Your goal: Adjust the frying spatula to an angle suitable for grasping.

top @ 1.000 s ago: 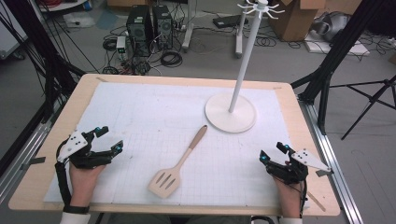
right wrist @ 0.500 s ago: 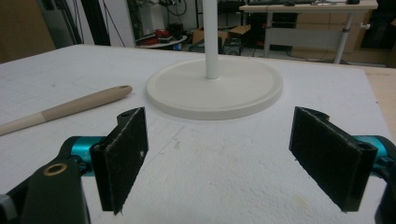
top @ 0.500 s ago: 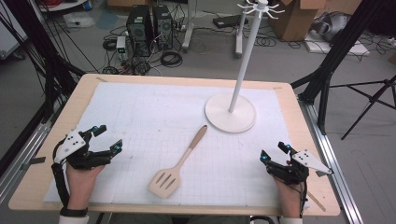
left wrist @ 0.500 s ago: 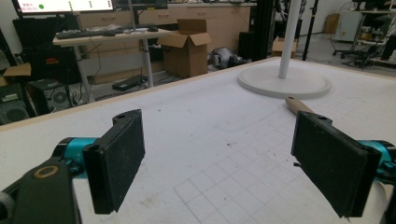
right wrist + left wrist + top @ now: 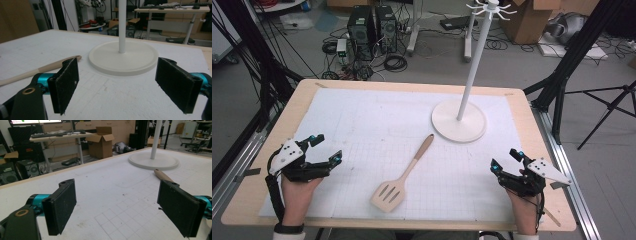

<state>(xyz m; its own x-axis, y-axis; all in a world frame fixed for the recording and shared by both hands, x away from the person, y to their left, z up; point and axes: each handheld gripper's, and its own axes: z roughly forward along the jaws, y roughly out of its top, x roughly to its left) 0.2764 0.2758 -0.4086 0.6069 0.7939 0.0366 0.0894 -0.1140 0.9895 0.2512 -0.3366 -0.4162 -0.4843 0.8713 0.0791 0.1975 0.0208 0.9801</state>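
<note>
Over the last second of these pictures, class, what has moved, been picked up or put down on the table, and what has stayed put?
Nothing visibly changed. The left claw and the right claw rest open near the table's front corners, holding nothing. The wooden spatula lies untouched on the white mat, its handle pointing toward the white stand, which stands in the same place.

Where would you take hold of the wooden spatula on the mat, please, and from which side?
Grip the wooden spatula at mid-handle, coming down from above with the jaws across it. The handle is slim and lies flat and free on the mat; the slotted blade looks too wide. Either open hand-held gripper could probably reach it.
</note>
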